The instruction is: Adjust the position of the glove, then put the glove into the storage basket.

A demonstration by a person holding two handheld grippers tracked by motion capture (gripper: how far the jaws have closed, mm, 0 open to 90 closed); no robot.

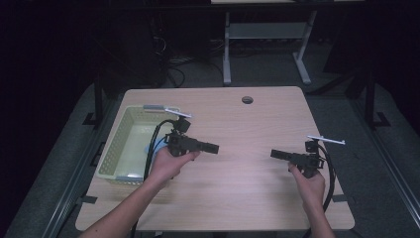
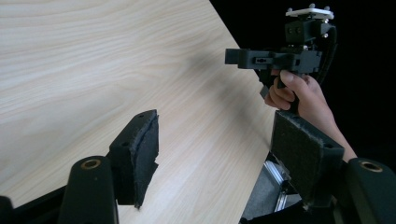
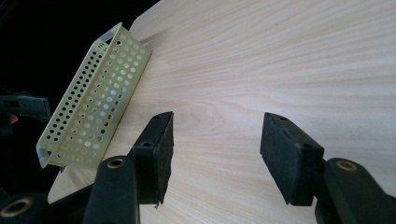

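Two hand-held grippers hover over one counter, tips facing each other. The left hand-held gripper, jaws apart and empty, sits just beside one yellow basket at the counter's left edge. The right hand-held gripper, jaws also apart and empty, is well apart from it. The right gripper view shows the basket's perforated wall; the left gripper view shows the other hand.
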